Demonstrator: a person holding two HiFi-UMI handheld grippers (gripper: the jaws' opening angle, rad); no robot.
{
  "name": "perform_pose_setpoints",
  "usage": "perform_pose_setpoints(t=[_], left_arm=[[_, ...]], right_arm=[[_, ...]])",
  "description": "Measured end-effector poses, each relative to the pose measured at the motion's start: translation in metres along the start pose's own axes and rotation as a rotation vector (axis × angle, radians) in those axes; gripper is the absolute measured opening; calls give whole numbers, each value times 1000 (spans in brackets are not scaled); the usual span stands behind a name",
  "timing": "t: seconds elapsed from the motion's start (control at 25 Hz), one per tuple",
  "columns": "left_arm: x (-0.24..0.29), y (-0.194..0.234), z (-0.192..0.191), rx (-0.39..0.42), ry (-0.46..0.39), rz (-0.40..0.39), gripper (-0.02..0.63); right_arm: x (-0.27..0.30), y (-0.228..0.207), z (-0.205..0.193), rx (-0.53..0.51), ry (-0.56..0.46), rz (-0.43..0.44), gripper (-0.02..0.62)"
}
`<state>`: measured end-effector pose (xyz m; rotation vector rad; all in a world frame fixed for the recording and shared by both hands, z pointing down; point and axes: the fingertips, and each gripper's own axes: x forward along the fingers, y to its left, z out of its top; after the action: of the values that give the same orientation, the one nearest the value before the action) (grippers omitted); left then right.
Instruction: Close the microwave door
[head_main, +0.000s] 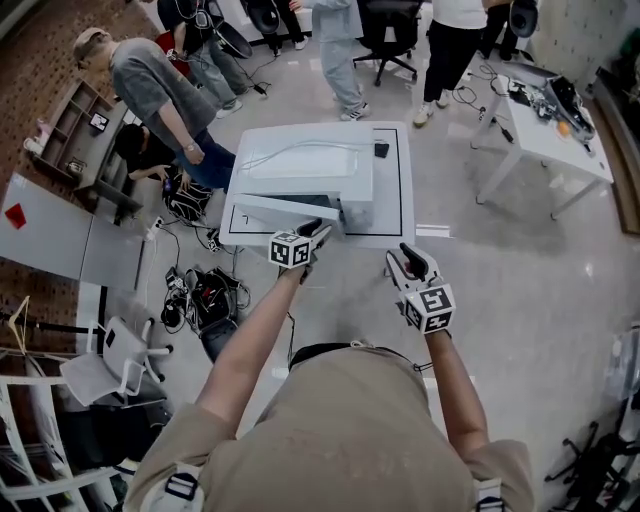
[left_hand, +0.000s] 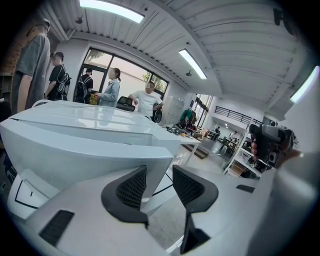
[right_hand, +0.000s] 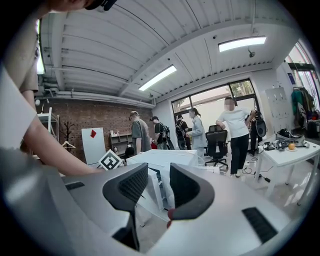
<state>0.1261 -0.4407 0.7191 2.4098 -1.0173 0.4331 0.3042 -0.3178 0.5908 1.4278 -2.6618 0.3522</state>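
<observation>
Head view: white microwave (head_main: 310, 165) sits on a white bench (head_main: 395, 205) directly ahead. Its door (head_main: 283, 208) is ajar, seemingly hinged at the left, with the free edge swung out toward the person and a dark wedge of cavity showing behind it. Left gripper (head_main: 318, 232) is at that free edge. Right gripper (head_main: 405, 262) hangs off the bench front, well apart from the microwave.

Left gripper view: jaws apart with a narrow gap. The door (left_hand: 100, 160) fills the left of the frame and its outer corner lies just behind the left-hand jaw. Contact can't be confirmed, and nothing is clamped.

Right gripper view: jaws of the right gripper (right_hand: 159, 172) apart and empty. The microwave (right_hand: 162, 159) shows only in the distance through the gap.

Step in hand, as judged: closing push not yet completed.

Notes for doing it well:
- No grip needed. Press the outer jaw face flat on the door front near the free edge, far from the hinge, for the most leverage.
- Push along the door's arc, toward the cavity, not sideways across the bench. The oven looks light and could slide.
- Keep the jaw tips clear of the closing gap.
- Right gripper could brace the casing if the body shifts.
- Finish with steady pressure until the door sits flush. A slam may bounce it back.
</observation>
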Motion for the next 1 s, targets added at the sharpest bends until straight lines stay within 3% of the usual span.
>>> perform_pose_setpoints(t=[0.32, 0.56, 0.84, 1.0], left_arm=[[13, 14, 16, -61, -30, 3, 157], [22, 29, 15, -19, -5, 91, 155], [39, 48, 8, 13, 91, 68, 150], [38, 42, 7, -29, 46, 6, 170]], right_arm=[[3, -5, -4, 7, 10, -8, 135], [-1, -14, -4, 12, 20, -35, 135], [-11, -26, 1, 11, 15, -86, 135], [-13, -21, -2, 23, 15, -106, 135]])
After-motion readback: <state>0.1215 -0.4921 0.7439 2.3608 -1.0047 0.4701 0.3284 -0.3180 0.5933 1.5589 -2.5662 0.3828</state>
